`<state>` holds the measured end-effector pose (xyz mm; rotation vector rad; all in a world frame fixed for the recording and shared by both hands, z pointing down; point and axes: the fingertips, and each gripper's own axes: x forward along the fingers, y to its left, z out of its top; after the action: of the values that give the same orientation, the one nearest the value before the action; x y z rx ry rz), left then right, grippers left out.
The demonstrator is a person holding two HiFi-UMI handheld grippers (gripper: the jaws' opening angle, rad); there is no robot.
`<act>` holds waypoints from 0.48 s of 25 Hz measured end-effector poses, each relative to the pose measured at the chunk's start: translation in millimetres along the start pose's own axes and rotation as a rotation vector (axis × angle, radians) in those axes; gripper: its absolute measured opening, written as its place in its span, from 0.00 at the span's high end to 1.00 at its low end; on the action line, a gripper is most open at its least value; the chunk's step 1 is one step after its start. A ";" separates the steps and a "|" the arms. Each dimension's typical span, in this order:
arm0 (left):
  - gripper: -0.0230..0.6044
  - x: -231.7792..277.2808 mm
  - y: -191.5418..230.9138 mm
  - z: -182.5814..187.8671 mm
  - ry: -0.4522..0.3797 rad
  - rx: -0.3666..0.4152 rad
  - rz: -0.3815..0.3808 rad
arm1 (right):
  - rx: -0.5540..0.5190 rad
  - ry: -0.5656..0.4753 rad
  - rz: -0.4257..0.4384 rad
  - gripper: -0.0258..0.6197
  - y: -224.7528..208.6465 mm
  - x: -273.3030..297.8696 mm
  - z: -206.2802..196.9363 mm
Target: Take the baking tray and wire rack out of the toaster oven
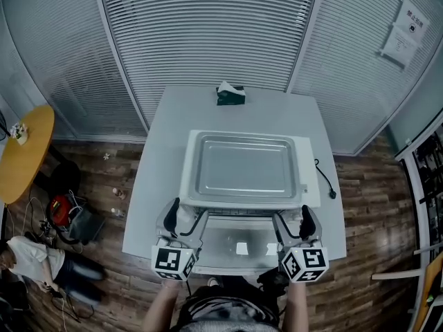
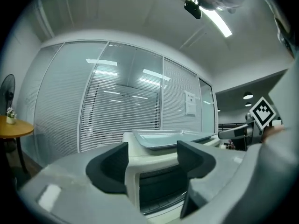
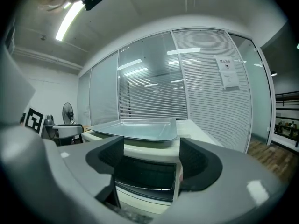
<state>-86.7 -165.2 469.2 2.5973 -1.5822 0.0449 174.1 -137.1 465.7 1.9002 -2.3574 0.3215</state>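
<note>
We held the left gripper (image 1: 185,216) and right gripper (image 1: 292,218) released, both empty. The baking tray (image 1: 243,166) lay atop the toaster oven (image 1: 309,175).

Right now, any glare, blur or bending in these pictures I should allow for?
Head view: even light, sharp; the blinds bow at the edges, and the baking tray on the toaster oven shows a soft sheen. Left gripper view: heavy fisheye, the ceiling light blows out, the near jaws look soft. Right gripper view: same bending; the wire rack in the dark cavity is barely readable.
</note>
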 end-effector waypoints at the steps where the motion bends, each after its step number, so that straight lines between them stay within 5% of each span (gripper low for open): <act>1: 0.43 -3.1 0.5 -2.0 0.001 -0.009 0.004 | 0.005 0.002 -0.003 0.40 0.1 -2.5 -2.4; 6: 0.43 -17.6 -0.9 -25.1 0.041 -0.086 0.006 | 0.050 0.026 -0.011 0.46 1.8 -13.1 -20.3; 12: 0.51 -27.6 -2.8 -78.3 0.131 -0.361 -0.012 | 0.167 0.107 0.028 0.52 9.7 -10.6 -56.1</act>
<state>-94.8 -131.7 544.8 2.2771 -1.3830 -0.0640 163.8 -112.5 517.2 1.8664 -2.3551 0.6244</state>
